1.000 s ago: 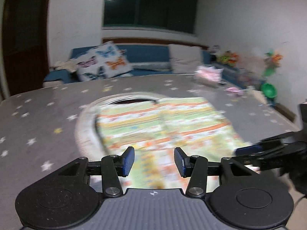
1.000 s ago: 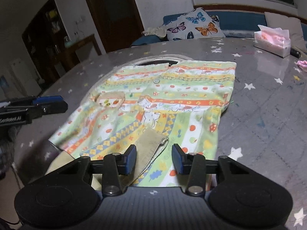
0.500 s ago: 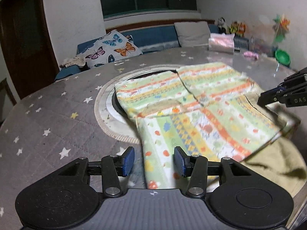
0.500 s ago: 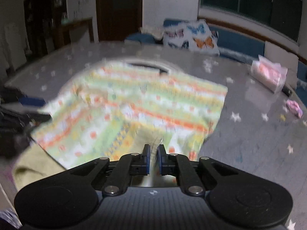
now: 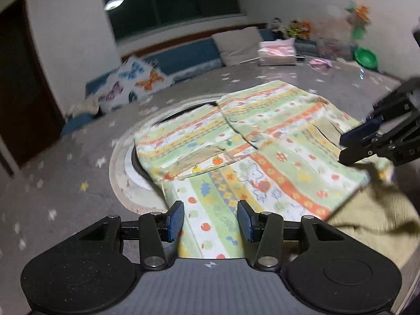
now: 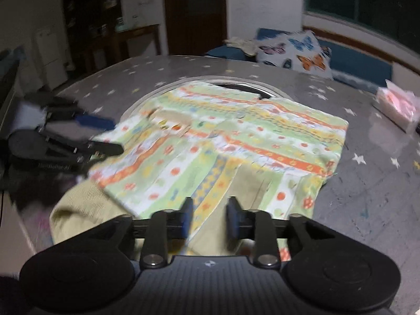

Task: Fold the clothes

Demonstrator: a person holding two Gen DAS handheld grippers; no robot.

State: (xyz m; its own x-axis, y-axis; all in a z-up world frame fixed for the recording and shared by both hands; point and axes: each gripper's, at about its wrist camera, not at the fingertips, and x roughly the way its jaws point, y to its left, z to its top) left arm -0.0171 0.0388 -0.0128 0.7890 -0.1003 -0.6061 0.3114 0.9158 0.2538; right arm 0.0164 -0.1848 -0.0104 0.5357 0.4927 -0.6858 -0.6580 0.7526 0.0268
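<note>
Shirt [image 5: 262, 157] lying soft, light, limp; you're hovering left tongs [image 5: 210, 219] spread over hem, right tongs [image 6: 208, 216] just reopening, pinching nothing; pinch hem corners.

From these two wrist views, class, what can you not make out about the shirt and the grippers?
- Patterned shirt: its near hem, hidden in both views by each camera's own gripper body.
- Olive garment underneath: mostly covered by the shirt; type unclear.
- Left gripper: blurred in the right wrist view.
- Right gripper: cut off by the left view's right edge.
</note>
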